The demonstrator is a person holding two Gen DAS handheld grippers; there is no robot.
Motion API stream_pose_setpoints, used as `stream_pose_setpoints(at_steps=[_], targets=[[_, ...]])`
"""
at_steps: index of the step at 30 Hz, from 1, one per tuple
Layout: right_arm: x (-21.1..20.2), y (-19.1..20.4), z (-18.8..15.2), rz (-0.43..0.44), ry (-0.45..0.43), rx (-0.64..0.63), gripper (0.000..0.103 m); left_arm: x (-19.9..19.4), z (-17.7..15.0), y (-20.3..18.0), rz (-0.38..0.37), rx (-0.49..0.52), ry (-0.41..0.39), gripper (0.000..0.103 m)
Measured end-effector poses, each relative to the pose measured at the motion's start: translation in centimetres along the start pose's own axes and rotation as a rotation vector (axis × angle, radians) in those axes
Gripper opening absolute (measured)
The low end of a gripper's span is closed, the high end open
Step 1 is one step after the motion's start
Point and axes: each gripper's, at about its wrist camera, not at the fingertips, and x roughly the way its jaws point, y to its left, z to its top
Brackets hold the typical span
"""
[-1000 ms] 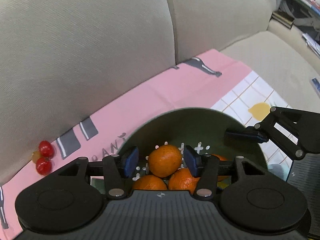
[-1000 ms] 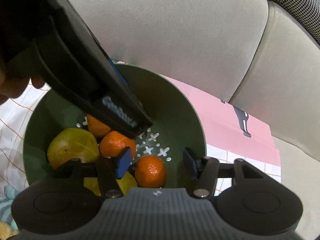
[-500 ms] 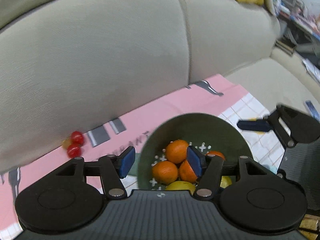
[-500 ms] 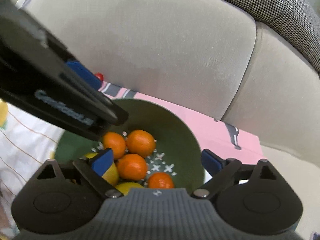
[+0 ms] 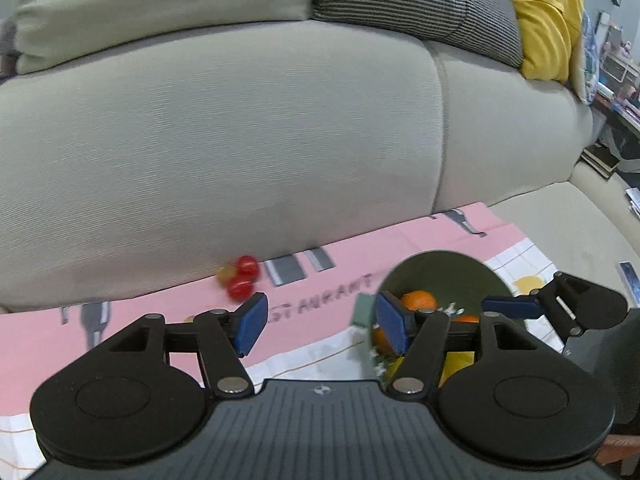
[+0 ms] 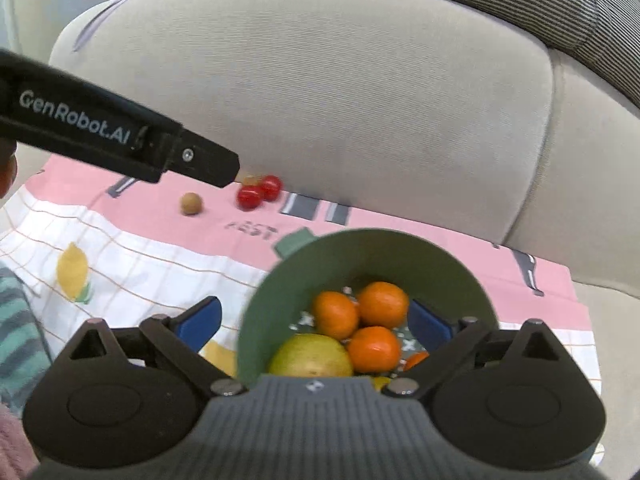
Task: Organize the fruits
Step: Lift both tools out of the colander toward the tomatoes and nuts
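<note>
A green bowl [image 6: 460, 276] is seen on a pink and white cloth [image 6: 160, 256] that is spread over a sofa seat. The bowl is filled with fruit: three oranges [image 6: 382, 304] are packed close together, and a yellow-green pear [image 6: 312, 356] is pressed against them at the near side. A bit of another orange fruit is glimpsed at the bowl's right edge.

The right tongs [image 6: 316, 316] are held above the bowl. Their blue pads are spread wide, and nothing is pinched between them. They have just been opening.

The left tongs [image 5: 320, 322] are held over the cloth, to the left of the bowl. Their pads are also spread, with only cloth seen between them, and they too have just been opening.

Two red cherry tomatoes [image 6: 258, 192] are left on the pink part of the cloth, right by the sofa back [image 6: 360, 100]. They are touching each other. A small brown round fruit [image 6: 191, 203] is seen near them, a little to their left. These small fruits are well apart from the bowl.
</note>
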Motion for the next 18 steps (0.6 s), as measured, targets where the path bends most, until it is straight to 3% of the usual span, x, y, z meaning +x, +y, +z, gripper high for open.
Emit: stream_pose_setpoints(at_steps=[18], targets=[[1.8,4.3,3.5,0.075,-0.003,-0.074,0.090,0.6,-2.0,6.5,0.009,-0.133,0.001,0.073]])
